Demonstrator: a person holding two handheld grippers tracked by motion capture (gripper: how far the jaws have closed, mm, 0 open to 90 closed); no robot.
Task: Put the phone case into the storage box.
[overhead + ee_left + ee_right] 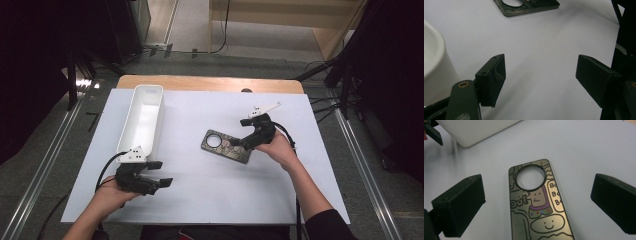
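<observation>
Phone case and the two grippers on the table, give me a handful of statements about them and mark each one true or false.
1. The phone case lies flat on the white table cover. True.
2. The right gripper has its fingers clamped on the case. False: they stand wide apart, one on each side of the case, not touching it.
3. The case lies inside the white bin. False: it lies on the cover, apart from the bin, to its right in the high view.
4. The left gripper is open and holds nothing. True.
5. The case has a round cut-out near one end. True.
</observation>
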